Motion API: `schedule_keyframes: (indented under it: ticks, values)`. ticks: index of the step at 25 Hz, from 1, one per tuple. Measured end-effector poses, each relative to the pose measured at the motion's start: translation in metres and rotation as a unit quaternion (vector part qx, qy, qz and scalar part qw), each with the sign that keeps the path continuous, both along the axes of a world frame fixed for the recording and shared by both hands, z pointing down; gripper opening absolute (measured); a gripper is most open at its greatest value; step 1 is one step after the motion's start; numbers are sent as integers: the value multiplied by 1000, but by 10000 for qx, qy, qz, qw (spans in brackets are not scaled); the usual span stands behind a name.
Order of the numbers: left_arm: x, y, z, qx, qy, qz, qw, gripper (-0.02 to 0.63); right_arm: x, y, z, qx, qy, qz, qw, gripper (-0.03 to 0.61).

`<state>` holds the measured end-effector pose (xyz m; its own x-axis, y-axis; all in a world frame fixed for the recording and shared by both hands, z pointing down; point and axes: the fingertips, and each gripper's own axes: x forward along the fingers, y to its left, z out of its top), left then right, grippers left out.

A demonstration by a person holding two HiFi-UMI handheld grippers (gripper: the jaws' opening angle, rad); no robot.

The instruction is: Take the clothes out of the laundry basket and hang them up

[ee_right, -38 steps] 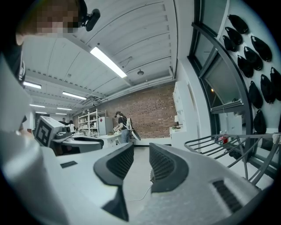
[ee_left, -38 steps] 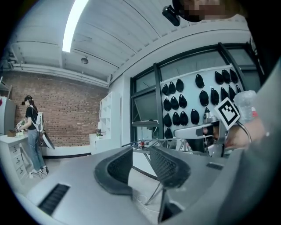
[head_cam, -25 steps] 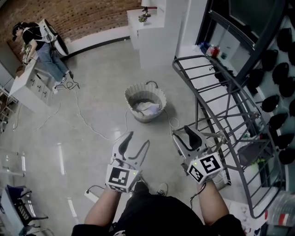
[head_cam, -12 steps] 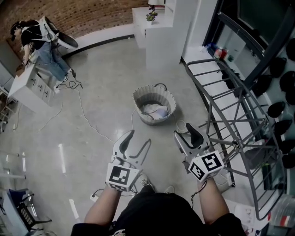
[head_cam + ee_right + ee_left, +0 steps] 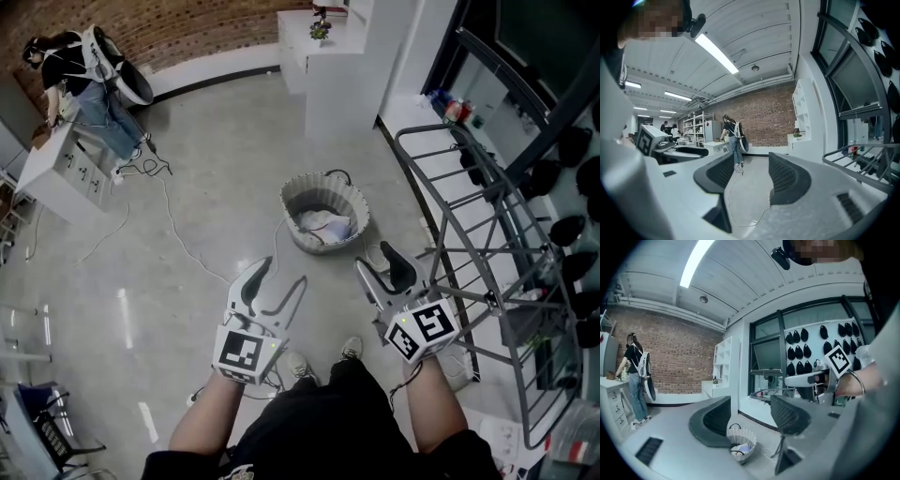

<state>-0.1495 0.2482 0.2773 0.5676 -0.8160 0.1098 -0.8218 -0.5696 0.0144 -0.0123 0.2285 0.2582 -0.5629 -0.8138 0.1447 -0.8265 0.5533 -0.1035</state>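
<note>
A pale woven laundry basket (image 5: 359, 202) stands on the grey floor ahead of me, with crumpled white clothes (image 5: 324, 223) inside. In the left gripper view the laundry basket (image 5: 740, 438) shows low between the jaws, some way off. My left gripper (image 5: 278, 287) is held out in the air short of the basket, open and empty. My right gripper (image 5: 386, 270) hangs level beside it, also open and empty, next to the drying rack (image 5: 473, 220). The rack's dark metal bars are bare.
A white cable (image 5: 192, 259) snakes across the floor left of the basket. White shelving (image 5: 352, 66) stands behind the basket. A person (image 5: 75, 75) works at a white desk (image 5: 56, 173) far left. Dark round objects (image 5: 574, 145) hang on the wall right of the rack.
The whole scene has shifted as I stepped forward: the basket has come nearer to both grippers and sits more to the right. Both grippers kept their pose and stayed open.
</note>
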Motion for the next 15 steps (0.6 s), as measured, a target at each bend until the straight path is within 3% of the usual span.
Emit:
schedule_keyframes:
  ticks: [15]
  values:
    - [-10,-57,7,-107,-124,-304,9994,242,-9,-69,11,-35,-98,-326,9994,238]
